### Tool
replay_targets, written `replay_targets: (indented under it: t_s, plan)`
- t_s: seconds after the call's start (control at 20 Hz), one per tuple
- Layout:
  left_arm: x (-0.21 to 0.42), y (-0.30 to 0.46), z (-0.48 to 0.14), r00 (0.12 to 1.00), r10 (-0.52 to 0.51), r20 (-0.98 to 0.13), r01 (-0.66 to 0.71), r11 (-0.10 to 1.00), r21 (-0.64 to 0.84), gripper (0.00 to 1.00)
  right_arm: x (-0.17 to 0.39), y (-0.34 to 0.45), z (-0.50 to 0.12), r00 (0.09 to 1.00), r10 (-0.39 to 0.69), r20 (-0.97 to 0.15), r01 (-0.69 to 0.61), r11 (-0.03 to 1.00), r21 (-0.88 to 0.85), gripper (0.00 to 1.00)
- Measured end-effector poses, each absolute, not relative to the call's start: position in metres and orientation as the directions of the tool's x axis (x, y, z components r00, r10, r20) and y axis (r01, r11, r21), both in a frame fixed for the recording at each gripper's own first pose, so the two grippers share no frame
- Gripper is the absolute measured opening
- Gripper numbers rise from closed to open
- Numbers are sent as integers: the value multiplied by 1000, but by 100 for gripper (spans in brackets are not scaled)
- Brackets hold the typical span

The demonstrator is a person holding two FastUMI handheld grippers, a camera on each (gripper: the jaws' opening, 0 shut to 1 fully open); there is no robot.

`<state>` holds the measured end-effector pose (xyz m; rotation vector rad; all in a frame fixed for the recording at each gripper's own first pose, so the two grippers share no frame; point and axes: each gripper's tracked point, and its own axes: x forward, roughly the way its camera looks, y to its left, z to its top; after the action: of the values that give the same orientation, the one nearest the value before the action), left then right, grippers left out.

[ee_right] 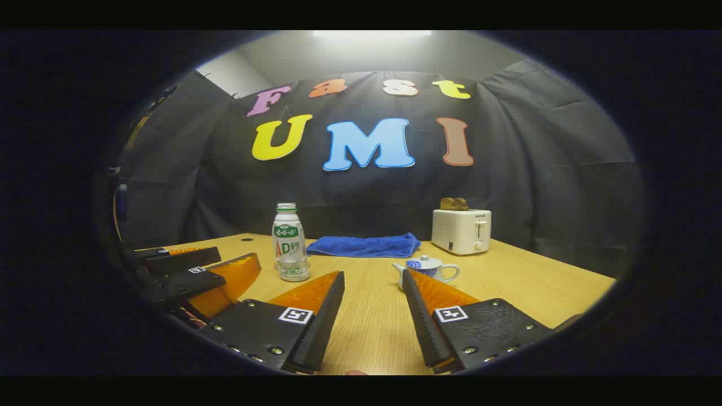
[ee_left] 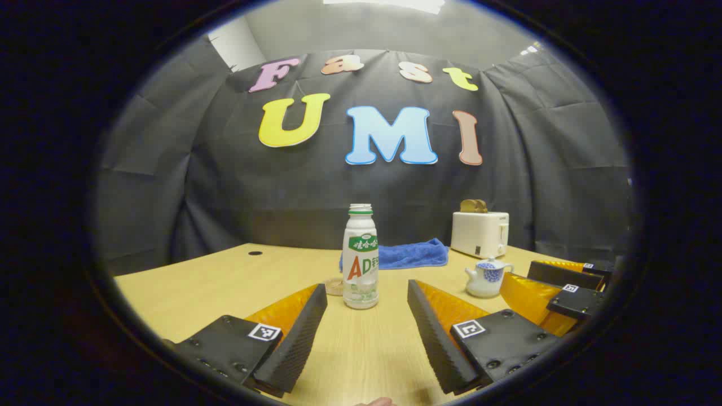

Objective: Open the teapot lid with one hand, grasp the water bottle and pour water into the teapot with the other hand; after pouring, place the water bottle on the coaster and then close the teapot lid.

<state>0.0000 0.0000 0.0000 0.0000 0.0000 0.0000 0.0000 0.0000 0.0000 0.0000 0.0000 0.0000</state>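
Note:
A white water bottle (ee_left: 361,256) with a green label stands upright on the wooden table (ee_left: 225,282), just ahead of my open left gripper (ee_left: 366,286). A small round coaster (ee_left: 334,286) lies beside the bottle's base. The white teapot (ee_left: 486,277) with a blue pattern sits to the right, lid on. In the right gripper view, my right gripper (ee_right: 373,275) is open and holds nothing, and the teapot (ee_right: 431,266) stands just past its right fingertip, partly hidden by it. The bottle (ee_right: 289,239) and coaster (ee_right: 294,273) stand to the left there, beyond the left gripper (ee_right: 237,260).
A white toaster (ee_left: 479,234) with bread in it stands at the back right, also in the right gripper view (ee_right: 461,231). A blue towel (ee_left: 414,255) lies folded behind the bottle near the wall. The right gripper (ee_left: 564,282) hovers beside the teapot.

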Motion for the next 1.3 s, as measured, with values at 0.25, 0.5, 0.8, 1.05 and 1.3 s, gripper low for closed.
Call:
replay_targets:
  t_s: [0.25,0.5,0.8,1.05,1.3]
  plan:
    - [3,-6,14,999,-24,27,24,1000,15,95,2,-13,5,1000,-16,-4,16,1000,-15,64]
    - [8,-18,23,997,-60,53,57,997,53,95,18,-35,3,998,-43,-42,43,999,10,64]
    - [26,-21,18,996,-82,27,81,996,48,95,38,-47,5,997,-41,-69,42,999,13,64]
    - [44,-11,12,998,-62,3,62,997,39,95,56,-54,6,995,-42,-87,42,999,-3,64]
    - [60,-2,5,999,-44,-21,45,998,36,95,71,-56,2,994,-33,-109,33,999,-9,64]
